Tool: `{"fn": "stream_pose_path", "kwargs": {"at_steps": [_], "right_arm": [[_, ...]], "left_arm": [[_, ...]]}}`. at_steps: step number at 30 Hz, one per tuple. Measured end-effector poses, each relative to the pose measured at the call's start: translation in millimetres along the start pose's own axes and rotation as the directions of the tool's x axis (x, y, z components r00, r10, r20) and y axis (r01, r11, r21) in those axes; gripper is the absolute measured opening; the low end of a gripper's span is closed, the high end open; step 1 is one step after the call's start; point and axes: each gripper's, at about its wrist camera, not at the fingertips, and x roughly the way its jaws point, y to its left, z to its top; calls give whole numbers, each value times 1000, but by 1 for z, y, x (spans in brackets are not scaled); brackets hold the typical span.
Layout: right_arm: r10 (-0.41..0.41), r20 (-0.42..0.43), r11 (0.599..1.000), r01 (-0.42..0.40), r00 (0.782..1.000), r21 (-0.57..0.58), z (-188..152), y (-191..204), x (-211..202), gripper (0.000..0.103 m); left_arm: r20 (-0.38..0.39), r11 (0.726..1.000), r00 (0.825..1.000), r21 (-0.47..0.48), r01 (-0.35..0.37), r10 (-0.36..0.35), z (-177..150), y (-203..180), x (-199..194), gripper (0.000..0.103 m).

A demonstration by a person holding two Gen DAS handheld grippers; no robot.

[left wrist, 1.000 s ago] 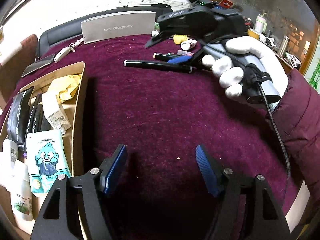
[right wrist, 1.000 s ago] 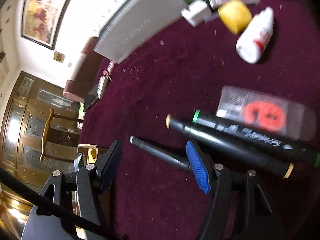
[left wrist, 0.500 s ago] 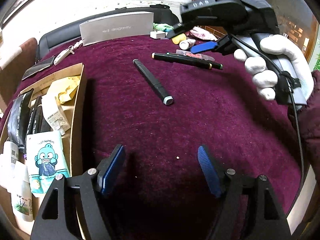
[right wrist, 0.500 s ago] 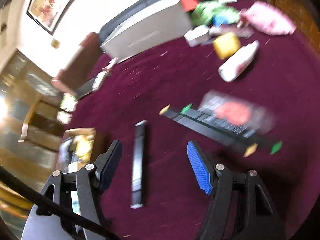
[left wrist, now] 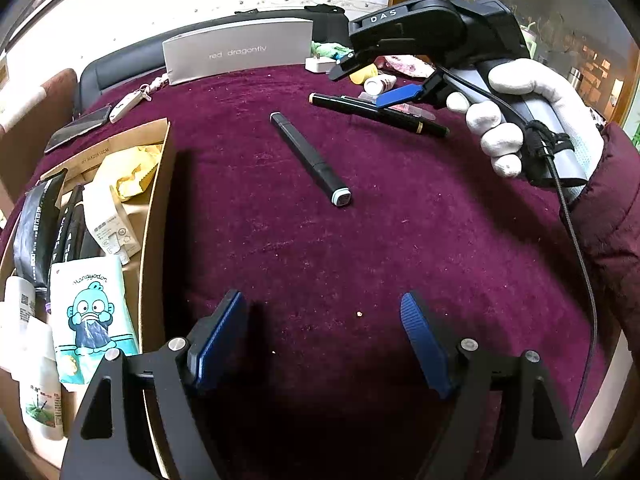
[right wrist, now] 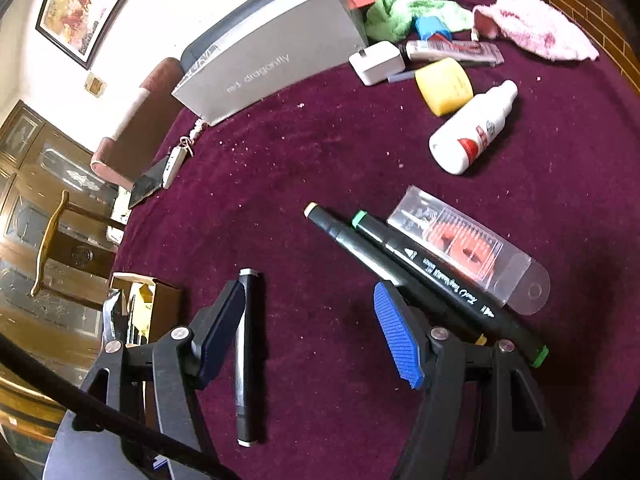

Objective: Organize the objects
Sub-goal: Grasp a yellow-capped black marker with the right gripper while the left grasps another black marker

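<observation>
— Since a second ago, the lone black marker (left wrist: 310, 159) has left the right gripper (left wrist: 374, 80) and lies free mid-surface; that gripper has lifted off.

— Jaws?

— Both sets open and empty. The left gripper (left wrist: 322, 336) has widened since then.

— What does each view add?

— Left wrist view shows the cardboard box (left wrist: 154, 216) at nine o'clock, packed with packets. Right wrist view shows the white bottle (right wrist: 474, 128) and yellow sponge (right wrist: 444, 86) at one o'clock.

— The marker's look?

— Black barrel, pale cap end; two other markers (right wrist: 404, 268) lie together at three o'clock.
</observation>
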Motion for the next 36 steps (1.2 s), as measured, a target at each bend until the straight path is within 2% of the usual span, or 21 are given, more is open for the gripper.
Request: {"fn": "stream_pose_path", "kwargs": {"at_steps": [2, 7, 11, 15, 17, 18, 19, 20, 21, 22, 23, 25, 27, 31, 34, 36], "right_arm": [[-37, 10, 999, 37, 999, 2, 2, -3, -1, 67], [-42, -5, 999, 42, 999, 23, 6, -12, 2, 67], [-119, -34, 992, 117, 992, -47, 12, 3, 10, 67], [-242, -70, 964, 231, 968, -134, 19, 16, 26, 68], [-259, -181, 957, 227, 949, -180, 18, 16, 45, 70], [-294, -163, 940, 253, 942, -229, 18, 22, 45, 70], [-320, -189, 932, 273, 928, -238, 17, 22, 49, 68], [-348, -178, 920, 299, 920, -255, 15, 24, 49, 61], [-376, -170, 908, 326, 911, -264, 13, 24, 49, 45], [-417, -145, 889, 370, 897, -268, 11, 23, 47, 39], [-446, -121, 876, 404, 887, -262, 8, 21, 45, 24], [-440, -104, 883, 408, 892, -233, 0, 18, 37, 13], [-423, -92, 894, 399, 901, -203, -12, 12, 28, 12], [-414, -50, 898, 399, 909, -184, -50, 5, 3, 12], [-415, -9, 896, 407, 910, -178, -79, 8, -16, 12], [-396, 23, 905, 395, 918, -156, -92, 5, -25, 12]], "left_arm": [[1, 1000, 1000, 0, 2, -2, -1, 0, 0, 75], [-7, 1000, 1000, 9, -4, 4, 0, 4, -1, 76], [-16, 1000, 1000, 16, -15, 16, 1, 5, 1, 77], [-18, 1000, 1000, 18, -22, 22, -1, 3, -1, 77], [-19, 1000, 1000, 19, -24, 25, -1, 3, -1, 77], [-20, 999, 999, 20, -26, 26, -1, 3, -1, 77], [-21, 999, 999, 21, -27, 28, 0, 3, 0, 77], [-22, 999, 999, 23, -28, 28, 0, 2, 1, 77], [-23, 999, 999, 25, -27, 27, 0, 2, 1, 77], [-23, 999, 999, 25, -25, 25, 0, 2, 2, 77], [-23, 999, 999, 26, -22, 23, 0, 2, 1, 77], [-28, 999, 999, 31, -18, 19, 1, 2, 2, 77], [-29, 1000, 1000, 24, 2, -1, 1, 3, 1, 77], [-20, 992, 995, -75, 99, -101, 12, 17, -7, 77], [18, 991, 997, -114, 72, -71, 36, 23, -12, 77], [56, 989, 996, -132, 70, -63, 55, 25, -11, 77]]}}
